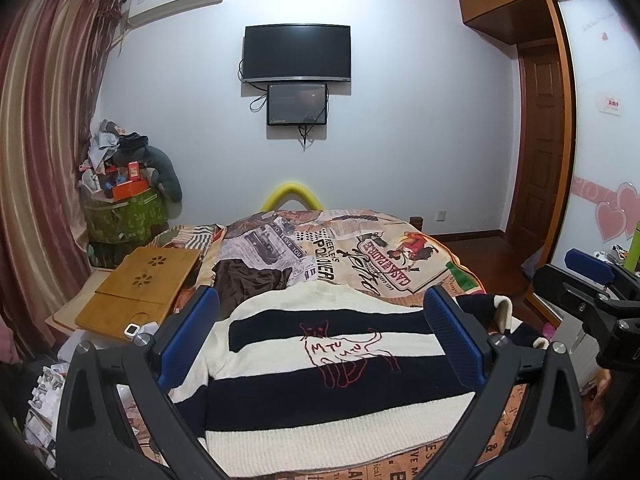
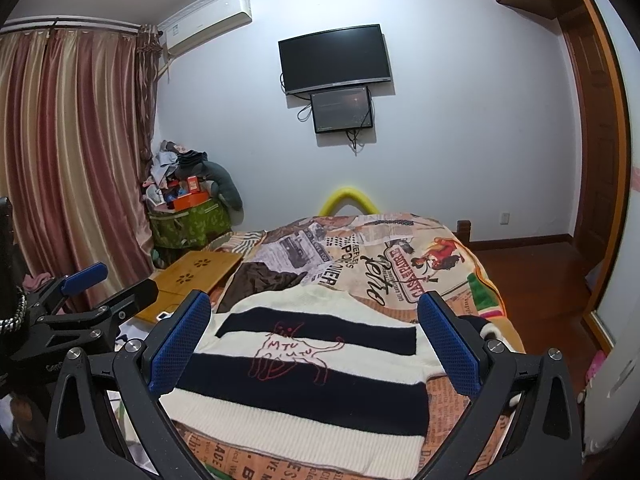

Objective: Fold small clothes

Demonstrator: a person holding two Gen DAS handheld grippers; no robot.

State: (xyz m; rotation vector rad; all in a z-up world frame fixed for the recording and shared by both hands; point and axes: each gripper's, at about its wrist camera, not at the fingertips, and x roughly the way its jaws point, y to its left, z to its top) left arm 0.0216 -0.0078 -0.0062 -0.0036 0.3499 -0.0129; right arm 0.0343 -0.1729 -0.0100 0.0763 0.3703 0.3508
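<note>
A cream and navy striped sweater [image 1: 320,384] with a red cat outline lies flat on the printed bedspread [image 1: 360,256]; it also shows in the right wrist view [image 2: 304,396]. A sleeve [image 1: 500,312] lies at the bed's right edge. My left gripper [image 1: 320,336] is open and empty, held above the sweater's near end. My right gripper [image 2: 314,340] is open and empty, also above the sweater. Each gripper shows at the edge of the other's view: the right one [image 1: 592,276], the left one [image 2: 88,284].
A brown garment [image 1: 248,280] lies on the bed beyond the sweater. A wooden lap desk [image 1: 140,288] rests at the bed's left side. A green bin piled with clutter [image 1: 124,208] stands by the curtain. Two screens [image 1: 298,76] hang on the far wall. Wooden floor [image 2: 532,280] lies right.
</note>
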